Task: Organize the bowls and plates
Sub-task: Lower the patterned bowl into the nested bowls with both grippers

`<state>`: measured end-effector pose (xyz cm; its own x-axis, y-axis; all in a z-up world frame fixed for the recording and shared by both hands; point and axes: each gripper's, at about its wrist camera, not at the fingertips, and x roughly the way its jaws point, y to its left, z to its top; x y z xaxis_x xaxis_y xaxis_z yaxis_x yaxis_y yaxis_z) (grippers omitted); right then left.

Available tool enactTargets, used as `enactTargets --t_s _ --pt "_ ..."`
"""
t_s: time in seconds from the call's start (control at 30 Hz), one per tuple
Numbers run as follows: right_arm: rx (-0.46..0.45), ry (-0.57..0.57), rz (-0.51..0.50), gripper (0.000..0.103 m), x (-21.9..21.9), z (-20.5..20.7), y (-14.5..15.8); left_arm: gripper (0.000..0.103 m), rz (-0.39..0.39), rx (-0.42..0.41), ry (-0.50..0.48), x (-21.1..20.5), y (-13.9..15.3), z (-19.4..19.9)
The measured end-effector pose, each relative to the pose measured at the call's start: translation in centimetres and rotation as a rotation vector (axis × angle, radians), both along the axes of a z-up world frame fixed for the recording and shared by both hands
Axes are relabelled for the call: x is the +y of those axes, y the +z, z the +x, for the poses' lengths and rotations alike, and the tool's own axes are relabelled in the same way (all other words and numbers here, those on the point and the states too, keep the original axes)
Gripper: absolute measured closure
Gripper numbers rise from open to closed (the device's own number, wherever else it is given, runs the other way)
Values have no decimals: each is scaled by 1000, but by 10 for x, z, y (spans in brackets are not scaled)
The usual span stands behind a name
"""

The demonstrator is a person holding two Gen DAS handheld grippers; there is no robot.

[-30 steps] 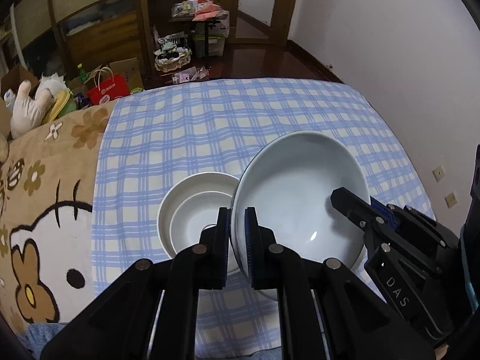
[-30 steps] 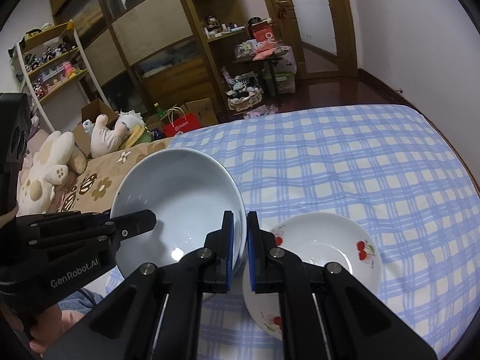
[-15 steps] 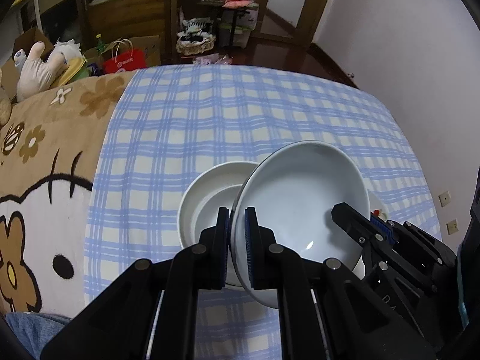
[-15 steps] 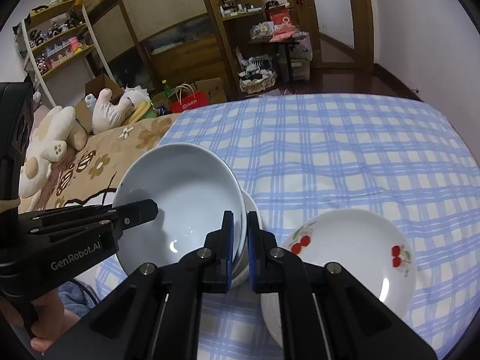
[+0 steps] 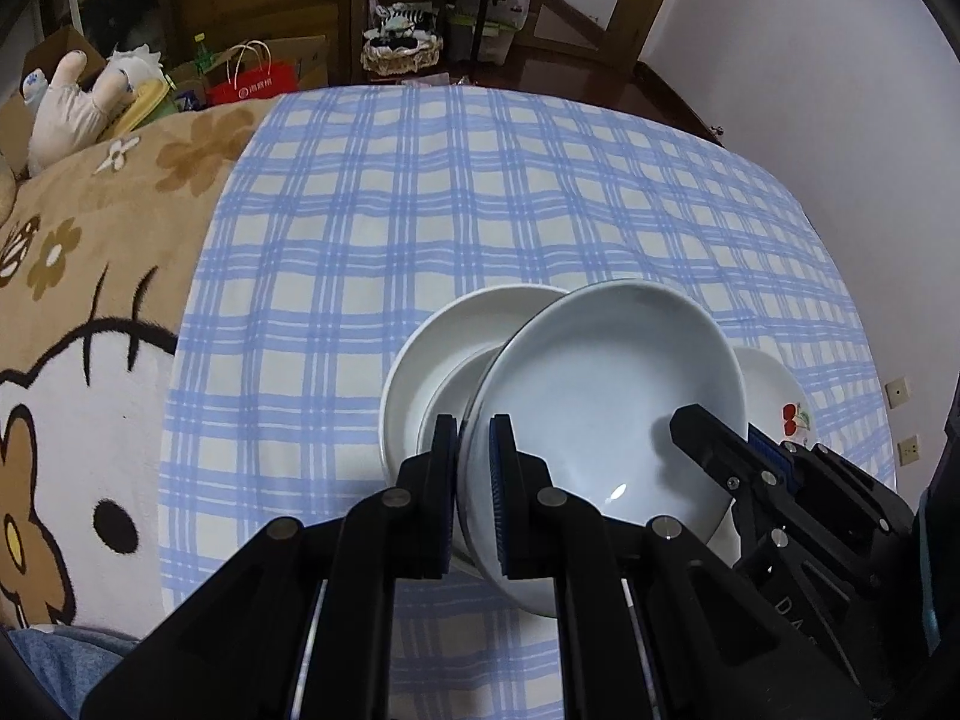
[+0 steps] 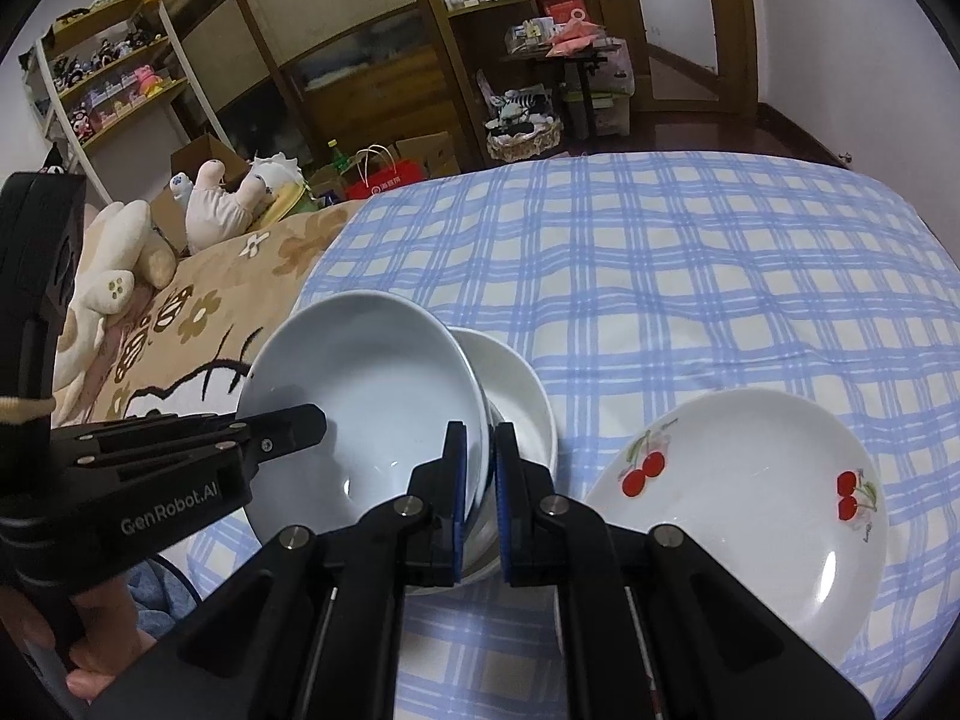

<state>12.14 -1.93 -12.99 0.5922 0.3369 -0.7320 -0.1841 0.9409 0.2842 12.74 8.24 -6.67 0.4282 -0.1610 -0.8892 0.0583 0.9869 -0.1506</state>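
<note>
Both tools pinch one pale blue bowl (image 5: 606,420) by opposite rims: the left hand-held gripper (image 5: 474,492) clamps its left edge, the right hand-held gripper (image 6: 480,498) its right edge. The bowl hangs tilted over the checked bedsheet (image 5: 480,210), partly overlapping the stacked white bowls (image 5: 432,372), which sit at about ten o'clock from it in the left wrist view. The cherry plate (image 6: 750,492) lies at three o'clock, just beside. Nesting likely calls for a shift toward ten o'clock.

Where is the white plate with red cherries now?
In the right wrist view, the white plate with red cherries lies on the blue checked cloth, right of the stacked white bowls.
</note>
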Motion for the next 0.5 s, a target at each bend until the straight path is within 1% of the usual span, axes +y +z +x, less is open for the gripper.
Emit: enactTargets --t_s 0.17,0.37,0.5 --pt "13 -14 -3 93 -2 1 -8 93 16 17 -18 -5 -8 4" --pt "25 -25 1 93 -6 3 -15 93 7 36 -29 -8 -13 7" --pt "39 -20 -7 93 -3 3 -21 93 33 38 -33 -10 -16 7"
